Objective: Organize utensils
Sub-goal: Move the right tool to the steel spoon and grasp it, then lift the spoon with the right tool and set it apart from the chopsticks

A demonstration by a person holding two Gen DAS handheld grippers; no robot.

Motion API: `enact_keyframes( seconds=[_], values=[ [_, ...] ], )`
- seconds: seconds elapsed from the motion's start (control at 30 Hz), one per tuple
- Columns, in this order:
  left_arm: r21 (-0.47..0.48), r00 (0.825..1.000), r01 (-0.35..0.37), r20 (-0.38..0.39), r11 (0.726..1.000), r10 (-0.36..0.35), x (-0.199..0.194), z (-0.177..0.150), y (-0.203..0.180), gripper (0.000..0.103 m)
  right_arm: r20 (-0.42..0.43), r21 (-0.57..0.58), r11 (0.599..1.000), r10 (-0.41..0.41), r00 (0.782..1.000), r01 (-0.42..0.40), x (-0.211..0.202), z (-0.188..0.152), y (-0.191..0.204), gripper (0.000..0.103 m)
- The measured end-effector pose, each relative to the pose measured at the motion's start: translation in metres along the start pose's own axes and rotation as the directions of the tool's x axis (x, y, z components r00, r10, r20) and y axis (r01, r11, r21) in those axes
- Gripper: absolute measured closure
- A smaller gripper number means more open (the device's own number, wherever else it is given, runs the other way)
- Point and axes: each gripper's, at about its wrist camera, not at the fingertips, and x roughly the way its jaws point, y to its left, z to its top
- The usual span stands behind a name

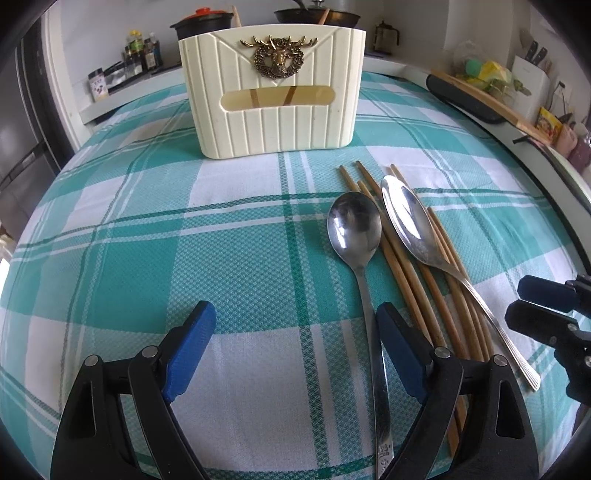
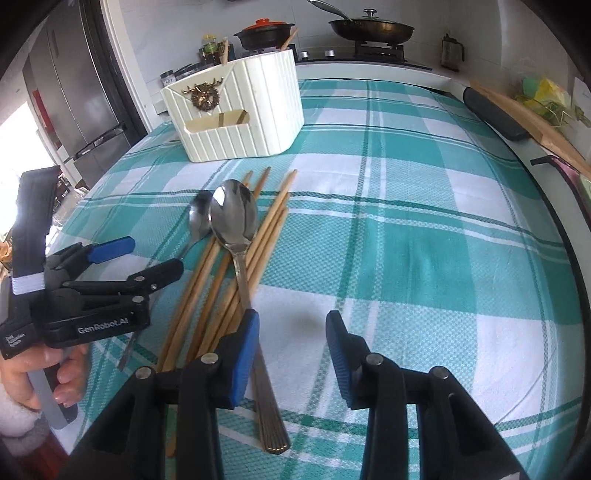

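Observation:
A cream ribbed utensil holder (image 1: 272, 92) with a brass deer emblem stands at the far side of the table; it also shows in the right wrist view (image 2: 236, 110). Two chopsticks stand inside it. Two steel spoons (image 1: 355, 229) (image 1: 408, 221) lie on a bundle of several wooden chopsticks (image 1: 413, 273) on the checked cloth. My left gripper (image 1: 295, 332) is open, low over the cloth, its right finger beside the left spoon's handle. My right gripper (image 2: 291, 332) is open, its left finger over the larger spoon's (image 2: 234, 218) handle and the chopsticks (image 2: 229, 280).
The table wears a teal and white checked cloth (image 1: 147, 258). Behind it are a stove with a black pot (image 2: 264, 33) and a pan (image 2: 371, 27), spice jars (image 1: 140, 55), a knife block (image 1: 528, 77) and a wooden board (image 1: 487, 99). A fridge (image 2: 74, 92) stands left.

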Motion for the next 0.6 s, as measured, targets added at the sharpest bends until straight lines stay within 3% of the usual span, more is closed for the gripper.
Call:
enact_keyframes(
  seconds=[0.1, 0.17, 0.3, 0.53, 0.6],
  values=[
    [-0.001, 1.000, 0.001, 0.000, 1.000, -0.001, 0.000, 0.000, 0.000, 0.013, -0.021, -0.026, 0.999, 0.043, 0.999, -0.044, 0.007, 0.010, 0.010, 0.068],
    [-0.001, 1.000, 0.001, 0.000, 1.000, -0.001, 0.000, 0.000, 0.000, 0.013, -0.032, -0.035, 0.998, 0.056, 0.998, -0.057, 0.016, 0.017, 0.012, 0.081],
    [-0.001, 1.000, 0.001, 0.000, 1.000, -0.001, 0.000, 0.000, 0.000, 0.013, -0.033, -0.073, 0.996, 0.048, 0.998, -0.050, 0.031, 0.029, 0.016, 0.082],
    [-0.001, 1.000, 0.001, 0.000, 1.000, -0.001, 0.000, 0.000, 0.000, 0.013, -0.061, -0.218, 0.976, -0.039, 0.997, 0.025, 0.041, 0.033, 0.037, 0.083],
    [-0.001, 1.000, 0.001, 0.000, 1.000, -0.001, 0.000, 0.000, 0.000, 0.013, -0.072, -0.258, 0.965, -0.068, 0.995, 0.048, 0.040, 0.032, 0.044, 0.090]
  ],
)
